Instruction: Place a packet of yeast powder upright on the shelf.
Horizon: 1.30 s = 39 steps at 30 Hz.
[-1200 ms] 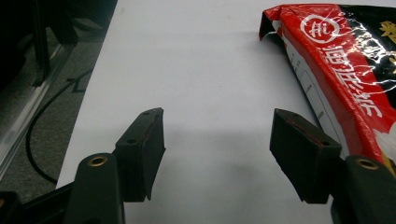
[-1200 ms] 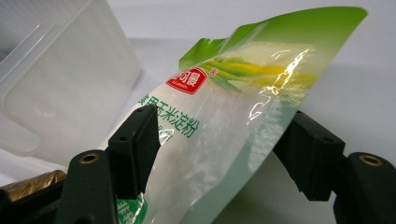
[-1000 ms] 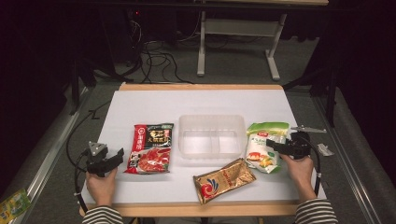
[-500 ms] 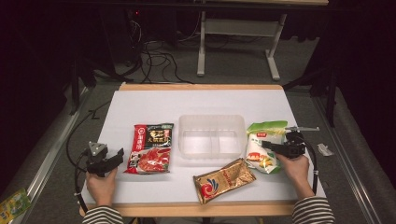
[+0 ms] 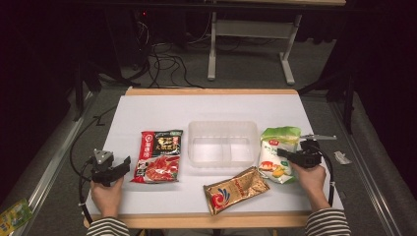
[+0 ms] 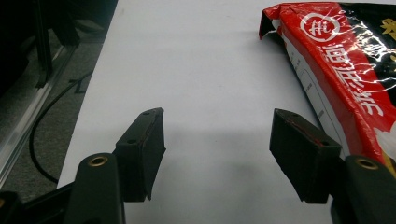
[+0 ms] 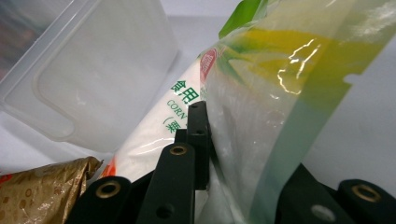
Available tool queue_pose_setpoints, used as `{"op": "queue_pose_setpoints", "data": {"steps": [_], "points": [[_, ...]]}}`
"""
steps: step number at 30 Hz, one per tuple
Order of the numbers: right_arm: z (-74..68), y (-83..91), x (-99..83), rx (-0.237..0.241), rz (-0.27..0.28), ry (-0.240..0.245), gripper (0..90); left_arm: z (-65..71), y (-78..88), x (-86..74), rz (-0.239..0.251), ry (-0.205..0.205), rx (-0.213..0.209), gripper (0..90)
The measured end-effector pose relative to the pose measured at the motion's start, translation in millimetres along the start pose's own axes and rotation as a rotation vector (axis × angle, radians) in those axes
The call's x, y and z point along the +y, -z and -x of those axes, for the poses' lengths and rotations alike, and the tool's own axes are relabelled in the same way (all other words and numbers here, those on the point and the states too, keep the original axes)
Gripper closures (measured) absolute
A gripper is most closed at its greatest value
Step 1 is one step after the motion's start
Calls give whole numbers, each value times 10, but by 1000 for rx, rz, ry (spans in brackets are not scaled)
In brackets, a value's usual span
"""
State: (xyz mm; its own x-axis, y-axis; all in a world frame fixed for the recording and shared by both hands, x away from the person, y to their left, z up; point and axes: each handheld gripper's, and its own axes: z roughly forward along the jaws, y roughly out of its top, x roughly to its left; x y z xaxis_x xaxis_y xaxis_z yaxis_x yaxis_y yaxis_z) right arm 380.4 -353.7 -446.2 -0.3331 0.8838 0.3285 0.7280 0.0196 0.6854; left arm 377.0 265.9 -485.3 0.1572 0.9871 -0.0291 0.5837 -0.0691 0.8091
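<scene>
- The right tool (image 5: 287,156) sits at the right side of the white table (image 5: 162,110), its jaws having just been closing; they now pinch the green-and-white corn starch bag (image 5: 278,151), with the bag's glossy film between the pads.
- In the right gripper view the bag (image 7: 261,107) stands up on edge between the jaws, its clear plastic creased and catching glare, with green print on a white panel.
- The bag lies just beside the right wall of the clear plastic container (image 5: 223,143), a shallow rounded-corner box with two compartments, in the middle of the table.
- Its lower end is near the crinkled gold foil pouch (image 5: 236,189), which lies tilted near the front edge of the table.
- The left tool (image 5: 115,169) rests at the front left of the table, jaws spread wide with nothing between them; in the left gripper view bare table shows between its pads (image 6: 144,144).
- The red and black sauce packet (image 5: 160,156) lies flat just right of the left tool, its shiny film wrinkled, well apart from the left edge.
- Open room: the back half of the table behind the container is bare, as is the strip along the left edge.
- A wooden lip runs along the front and back edges of the table.
</scene>
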Motion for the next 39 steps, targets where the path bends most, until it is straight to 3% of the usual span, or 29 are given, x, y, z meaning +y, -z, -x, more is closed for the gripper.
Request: {"op": "queue_pose_setpoints", "data": {"steps": [12,20,39], "points": [[-121,119,-2,16,90,38,861,-13,0,0,0,11,-7,372],[-188,182,24,17,112,47,865,-11,8,-2,6,8,-6,372],[-171,396,20,12,175,62,869,-11,9,-4,10,10,-5,366]]}}
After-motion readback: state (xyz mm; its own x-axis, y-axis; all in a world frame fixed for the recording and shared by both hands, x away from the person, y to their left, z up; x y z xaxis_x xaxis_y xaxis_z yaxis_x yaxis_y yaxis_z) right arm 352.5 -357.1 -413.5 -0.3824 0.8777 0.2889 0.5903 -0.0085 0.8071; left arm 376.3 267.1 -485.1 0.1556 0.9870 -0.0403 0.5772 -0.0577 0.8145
